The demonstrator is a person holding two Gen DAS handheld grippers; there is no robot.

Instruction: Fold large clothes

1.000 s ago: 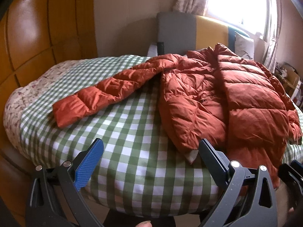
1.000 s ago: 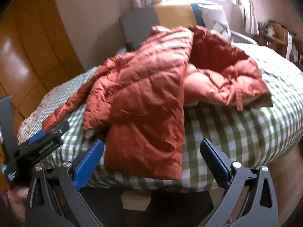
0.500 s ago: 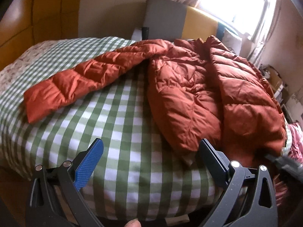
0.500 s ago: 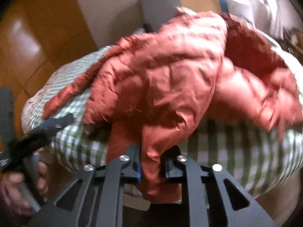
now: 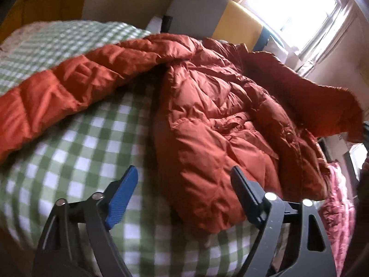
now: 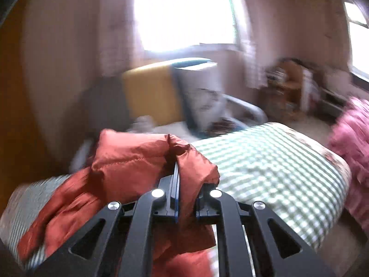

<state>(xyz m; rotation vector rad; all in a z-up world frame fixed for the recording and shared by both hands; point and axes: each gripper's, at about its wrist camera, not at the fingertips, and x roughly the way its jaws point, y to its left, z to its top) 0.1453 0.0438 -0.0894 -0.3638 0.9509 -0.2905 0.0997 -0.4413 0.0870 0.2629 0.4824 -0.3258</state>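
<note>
A bedroom with a bright window (image 6: 184,13), curtains and a bed covered in a green-and-white checked bedspread (image 5: 76,143). A grey and yellow headboard (image 5: 216,16) stands at the far end, with a pillow (image 6: 200,97) leaning against it. A rust-orange quilted puffer jacket (image 5: 226,120) lies on the bedspread, one sleeve (image 5: 69,85) stretched out flat to the left. The left gripper (image 5: 184,184) hovers low over the bed at the jacket's near hem, its two fingers spread wide apart with nothing between them; one finger carries a blue ribbed pad (image 5: 122,196). The right gripper (image 6: 188,198) is clamped tight on a fold of the jacket's edge, lifting that part above the bed. Pink fabric (image 6: 352,152) hangs beside the bed on the right. The right view is motion-blurred.
</note>
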